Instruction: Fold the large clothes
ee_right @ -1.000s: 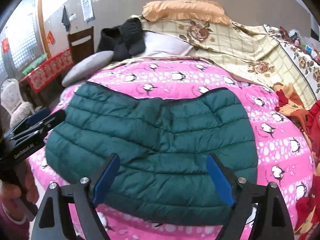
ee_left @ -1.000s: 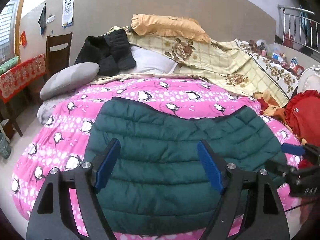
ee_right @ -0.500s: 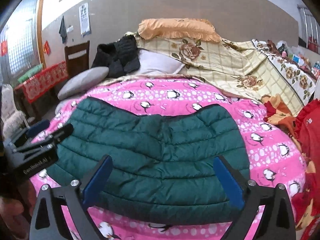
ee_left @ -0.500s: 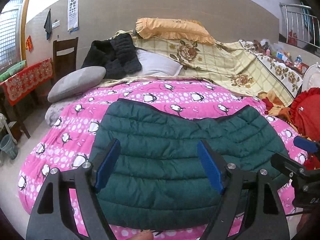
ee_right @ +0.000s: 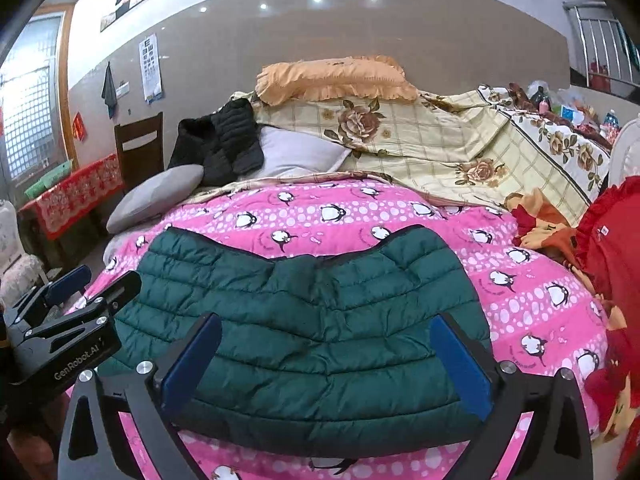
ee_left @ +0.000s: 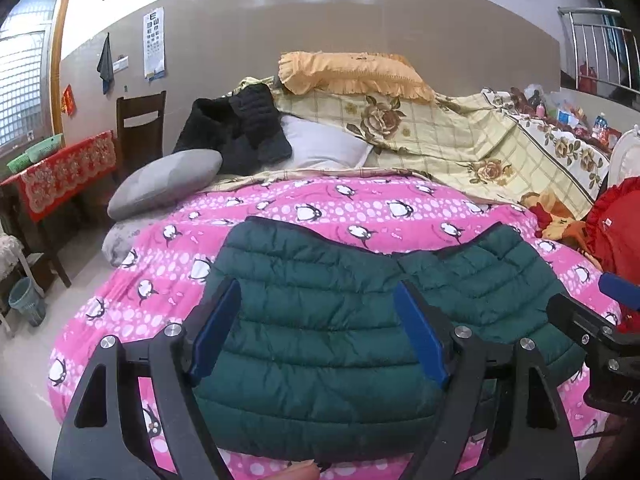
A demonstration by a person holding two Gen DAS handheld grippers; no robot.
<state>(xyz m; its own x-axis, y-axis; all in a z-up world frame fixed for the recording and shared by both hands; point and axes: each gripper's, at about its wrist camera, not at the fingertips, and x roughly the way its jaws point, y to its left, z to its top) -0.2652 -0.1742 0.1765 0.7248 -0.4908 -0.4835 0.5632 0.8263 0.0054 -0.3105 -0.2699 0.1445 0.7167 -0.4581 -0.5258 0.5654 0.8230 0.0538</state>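
A dark green quilted jacket (ee_left: 320,320) lies folded flat on the pink penguin quilt (ee_left: 360,208); it also shows in the right wrist view (ee_right: 320,320). My left gripper (ee_left: 318,332) is open and empty, held above the jacket's near left part. My right gripper (ee_right: 326,360) is open and empty above the jacket's near edge. The right gripper shows at the right edge of the left wrist view (ee_left: 600,320). The left gripper shows at the left edge of the right wrist view (ee_right: 76,308).
Behind the jacket are a grey pillow (ee_left: 164,180), a black jacket (ee_left: 240,132), a white pillow (ee_left: 320,144), a floral blanket (ee_left: 440,136) and an orange pillow (ee_left: 352,72). Red clothes (ee_left: 616,220) lie at the right. A chair (ee_left: 140,128) and red-covered table (ee_left: 64,172) stand left.
Both grippers have pulled back and up from the bed, so the jacket looks smaller and lower. Both stay open; the jacket has not moved.
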